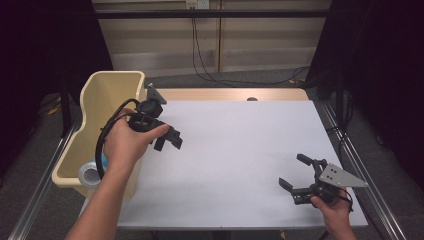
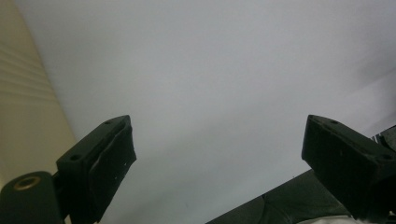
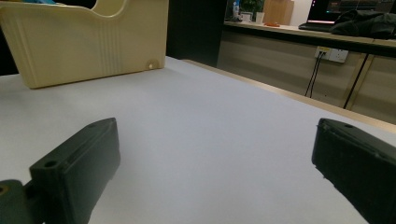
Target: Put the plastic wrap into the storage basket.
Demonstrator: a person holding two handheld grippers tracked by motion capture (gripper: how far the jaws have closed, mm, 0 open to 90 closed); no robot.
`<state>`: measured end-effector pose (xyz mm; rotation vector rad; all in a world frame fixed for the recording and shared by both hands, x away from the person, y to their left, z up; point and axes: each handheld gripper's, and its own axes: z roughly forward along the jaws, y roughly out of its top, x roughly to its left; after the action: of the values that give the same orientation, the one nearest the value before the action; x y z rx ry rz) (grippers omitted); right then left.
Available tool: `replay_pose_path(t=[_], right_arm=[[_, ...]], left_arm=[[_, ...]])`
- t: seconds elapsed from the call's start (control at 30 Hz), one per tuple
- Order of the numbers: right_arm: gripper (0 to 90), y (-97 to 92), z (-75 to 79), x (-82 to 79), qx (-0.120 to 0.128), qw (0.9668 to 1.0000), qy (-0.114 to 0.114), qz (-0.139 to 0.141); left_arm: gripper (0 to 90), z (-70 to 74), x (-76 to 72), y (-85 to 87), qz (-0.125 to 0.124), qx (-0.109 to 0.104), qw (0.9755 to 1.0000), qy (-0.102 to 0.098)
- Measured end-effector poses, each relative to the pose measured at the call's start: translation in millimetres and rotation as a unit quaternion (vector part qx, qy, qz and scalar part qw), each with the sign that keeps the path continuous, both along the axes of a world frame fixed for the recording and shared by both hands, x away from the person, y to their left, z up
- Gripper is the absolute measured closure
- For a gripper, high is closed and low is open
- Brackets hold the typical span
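The right gripper (image 1: 294,172) sits nearest, at the table's front right corner in the high view, held in the person's right hand (image 1: 334,204) with its grey three-cornered plate (image 1: 341,175) on top. Its jaws stand wide apart with nothing between them — the right gripper view looks along them (image 3: 215,163) over bare white tabletop (image 3: 210,121) toward the cream bin (image 3: 88,42).

That cream plastic bin (image 1: 107,95) stands against the table's left edge, and it serves as the landmark here. At the bin's near end, inside it, lies a roll of tape (image 1: 90,173) with a blue edge, just beside the person's left forearm (image 1: 102,210).

The left hand (image 1: 127,142) holds the left gripper (image 1: 170,142) just to the right of the bin's long wall, over the white table (image 1: 240,150), its cable (image 1: 107,135) looping back across the bin's rim. The jaws are parted and empty — the left gripper view shows plain tabletop between them (image 2: 219,158), with the bin's wall (image 2: 23,102) at the edge of the picture.

Beyond the table's far edge, black cables (image 1: 210,70) hang down a panelled wall.
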<state>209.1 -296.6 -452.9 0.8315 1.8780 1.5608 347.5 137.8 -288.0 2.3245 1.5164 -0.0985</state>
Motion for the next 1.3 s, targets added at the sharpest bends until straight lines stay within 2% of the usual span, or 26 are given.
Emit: replay_pose_path(t=[0.17, 0.3, 0.73, 1.0, 1.17, 1.3], right_arm=[[0.7, 0.1, 0.0, -0.1, -0.001, 1.0, 0.0, 0.001], [0.8, -0.3, 0.1, -0.4, -0.001, 1.0, 0.0, 0.001], [0.7, 0.2, -0.2, -0.1, -0.002, 1.0, 0.0, 0.002], [0.8, 0.7, -0.2, 0.0, -0.003, 1.0, 0.001, 0.003], [0.8, 0.8, -0.2, 0.0, -0.004, 1.0, 0.0, 0.004], [0.7, 0.6, -0.3, 0.0, -0.005, 1.0, 0.0, 0.004]], left_arm=[[9.4, -6.8, 0.7, -7.8, -0.006, -0.005, 0.9999, -0.008], [9.3, -14.2, 2.0, -12.2, -0.01, -0.004, 0.9999, -0.004], [9.4, -35.3, 3.7, -18.6, -0.013, -0.012, 0.9998, -0.007], [9.3, -51.4, 3.3, -22.3, -0.018, -0.005, 0.9998, -0.008], [9.6, -65.7, 1.7, -23.8, -0.015, -0.016, 0.9994, -0.028], [9.6, -76.8, -0.3, -23.7, -0.022, -0.025, 0.9984, -0.046]])
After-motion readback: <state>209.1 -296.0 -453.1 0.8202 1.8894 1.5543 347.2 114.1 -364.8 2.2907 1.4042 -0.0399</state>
